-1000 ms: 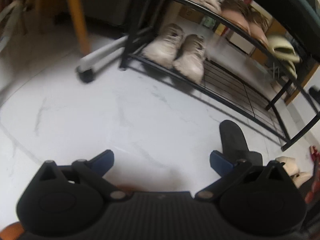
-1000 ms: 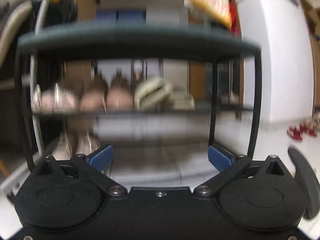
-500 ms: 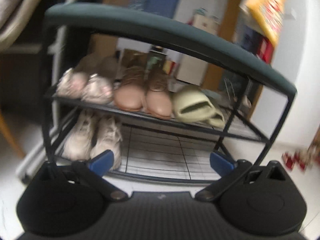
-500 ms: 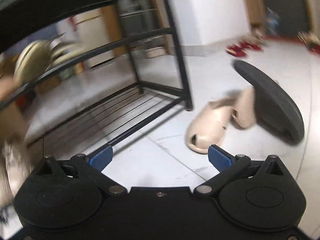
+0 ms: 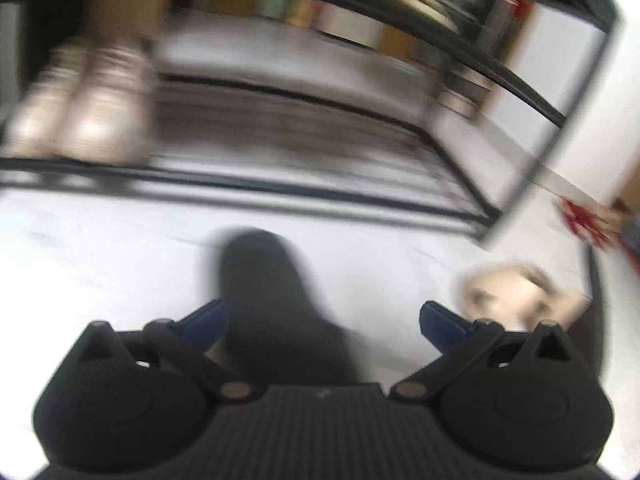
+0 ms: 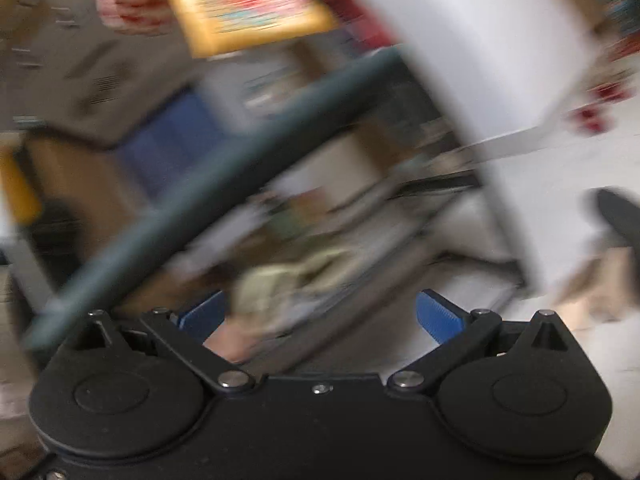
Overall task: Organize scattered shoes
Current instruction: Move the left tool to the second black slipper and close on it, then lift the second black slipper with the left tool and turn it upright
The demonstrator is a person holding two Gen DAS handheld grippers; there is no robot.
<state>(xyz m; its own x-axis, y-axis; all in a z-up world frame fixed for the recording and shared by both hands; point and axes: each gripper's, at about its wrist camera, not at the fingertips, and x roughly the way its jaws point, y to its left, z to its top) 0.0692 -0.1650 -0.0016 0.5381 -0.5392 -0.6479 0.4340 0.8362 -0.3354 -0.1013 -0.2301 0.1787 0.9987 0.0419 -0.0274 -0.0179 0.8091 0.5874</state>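
Both views are motion-blurred. In the left wrist view my left gripper (image 5: 322, 322) is open and empty above the white floor. A black shoe (image 5: 272, 300) lies on the floor between its fingers. Beige slides (image 5: 516, 292) lie on the floor to the right. A black shoe rack (image 5: 320, 196) stands ahead with a pale sneaker pair (image 5: 84, 116) on its lower shelf at left. In the right wrist view my right gripper (image 6: 320, 316) is open and empty, facing the tilted rack (image 6: 208, 188) with olive slides (image 6: 292, 276) on a shelf. A black shoe (image 6: 620, 216) shows at the right edge.
Red slippers (image 5: 580, 220) lie on the floor right of the rack, by a white wall (image 6: 480, 40). A yellow framed picture (image 6: 248, 4) hangs above. The rack's lower shelf has bare wire (image 5: 320, 148) right of the sneakers.
The left gripper has tipped down from facing the whole rack to the floor with the black shoe. The right gripper has swung up from the floor and slides toward the rack.
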